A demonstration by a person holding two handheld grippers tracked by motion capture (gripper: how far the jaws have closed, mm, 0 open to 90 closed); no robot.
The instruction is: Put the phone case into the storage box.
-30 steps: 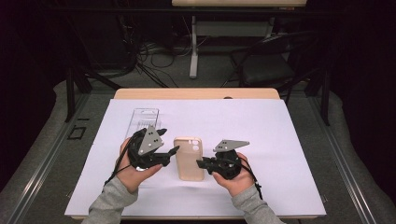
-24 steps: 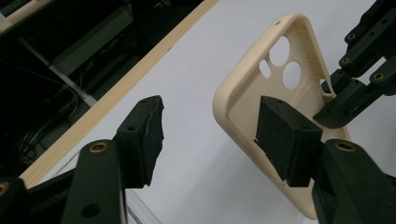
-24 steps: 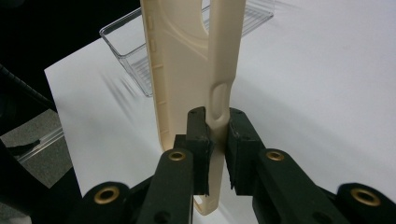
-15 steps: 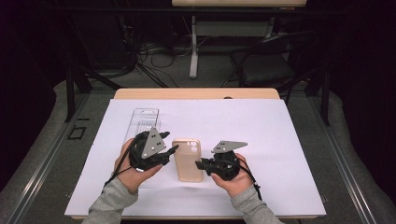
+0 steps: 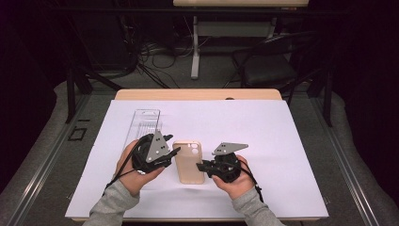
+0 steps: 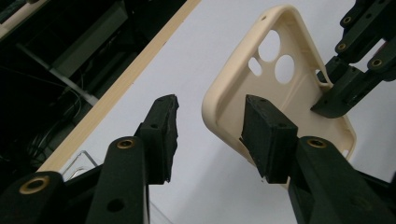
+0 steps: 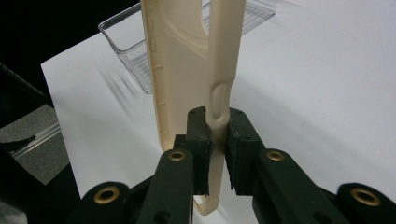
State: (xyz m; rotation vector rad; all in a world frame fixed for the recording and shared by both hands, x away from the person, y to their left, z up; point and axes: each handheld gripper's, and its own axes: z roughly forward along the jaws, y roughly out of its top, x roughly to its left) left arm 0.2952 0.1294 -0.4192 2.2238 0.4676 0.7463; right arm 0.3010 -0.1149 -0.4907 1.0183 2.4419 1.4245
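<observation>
A beige phone case (image 5: 188, 162) is held over the white sheet between both hands, its camera holes at the far end. My right gripper (image 5: 200, 167) is shut on the case's right side wall, and the right gripper view shows that wall (image 7: 219, 93) pinched between the pads of my right gripper (image 7: 217, 119). My left gripper (image 5: 173, 153) straddles the left wall. In the left gripper view, one jaw of my left gripper (image 6: 211, 106) sits inside the case (image 6: 299, 105) and the other outside, with a gap beside the wall. These jaws have just been closing.
A clear plastic tray (image 5: 146, 123) lies on the white sheet (image 5: 263, 127) just beyond my left hand. The sheet covers a wooden table (image 5: 197, 94). Past the table's far edge are cables, a chair and table legs on a dark floor.
My left gripper's jaws have drawn closer together around the case's left wall. Both hands and the case have kept their places.
</observation>
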